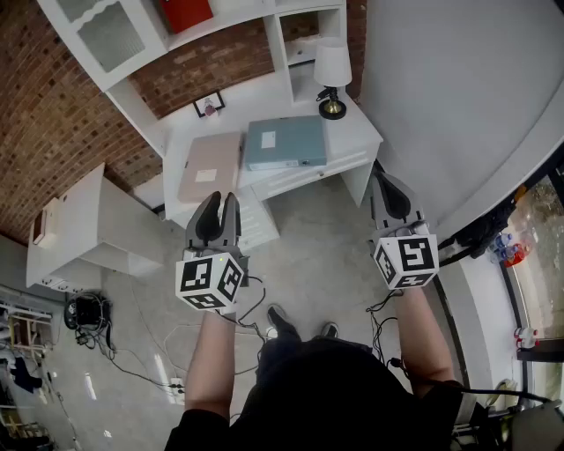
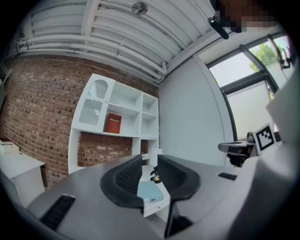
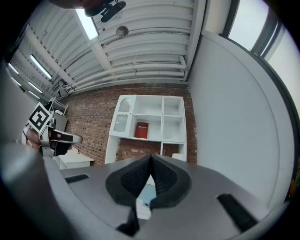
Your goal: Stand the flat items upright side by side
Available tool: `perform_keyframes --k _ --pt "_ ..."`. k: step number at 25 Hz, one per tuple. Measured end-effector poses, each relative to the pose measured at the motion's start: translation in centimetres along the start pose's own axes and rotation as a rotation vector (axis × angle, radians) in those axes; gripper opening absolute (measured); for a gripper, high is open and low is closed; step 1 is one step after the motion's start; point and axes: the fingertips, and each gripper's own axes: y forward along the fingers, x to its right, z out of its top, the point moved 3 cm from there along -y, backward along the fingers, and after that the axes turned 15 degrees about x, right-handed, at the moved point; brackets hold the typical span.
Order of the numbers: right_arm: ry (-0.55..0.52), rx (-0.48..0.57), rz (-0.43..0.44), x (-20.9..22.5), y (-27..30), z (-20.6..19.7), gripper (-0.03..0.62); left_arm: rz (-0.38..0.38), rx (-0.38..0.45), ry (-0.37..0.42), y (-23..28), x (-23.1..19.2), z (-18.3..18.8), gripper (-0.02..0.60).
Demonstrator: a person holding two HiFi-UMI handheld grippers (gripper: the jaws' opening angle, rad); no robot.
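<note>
Left claw: the left claw [image 1: 221, 201] is hovering at centre left of the head view, over the floor in front of the worktop [image 1: 357, 132]. Its jaws are sitting drawn in close, showing only a thin slit, and are pinching nothing.
Right claw: the right claw [image 1: 385, 181] is hanging at centre right, just beside the worktop's right corner. Its jaws are pressing together at the tips and are carrying nothing.
Beige folder: the beige folder [image 1: 210, 167] is lying flat on the worktop, upper centre of the head view, towards the left end.
Blue-grey folder: the blue-grey folder [image 1: 285, 143] is lying flat just beside it on the right. Whether their edges are touching, I cannot tell.
Other things: a lamp [image 1: 332, 75] is standing at the worktop's back right corner, and a small picture frame [image 1: 209, 104] is leaning at the back left. A red book [image 1: 185, 12] is sitting on the shelf above, at the top edge.
Done so far: judging by how things are lying, nothing is standing upright yet, and neither claw is touching a folder.
Left to do: probably everything. Both claws are needing to open, reach the worktop, tip each folder onto its edge and set the two side by side.
Likely snag: thin flat folders are probably going to be hard to lift off a smooth top.
</note>
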Motion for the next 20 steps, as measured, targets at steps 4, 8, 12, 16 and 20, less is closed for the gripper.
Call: perform_keyframes --k 4,8,12,16,20 --pt "-0.003 0.001 0.001 0.2 -0.2 0.0 0.0 -0.006 -0.004 0.005 0.1 0.4 -0.1 0.099" --pt "-0.005 0.004 0.006 0.3 -0.1 0.0 0.0 -0.004 -0.005 0.009 0.2 0.6 0.0 0.099" --pt "0.06 0.022 -0.01 0.6 0.5 -0.7 0.0 -0.001 -0.011 0.013 0.4 0.2 -0.1 0.099" --pt "0.106 -0.033 -0.066 0.8 1.2 -3.1 0.002 -0.014 -0.042 0.042 1.0 -1.2 -1.5 0.098" --pt "0.14 -0.071 -0.118 1.4 2.4 -5.4 0.034 -0.026 -0.066 0.011 2.7 -3.4 -3.8 0.1"
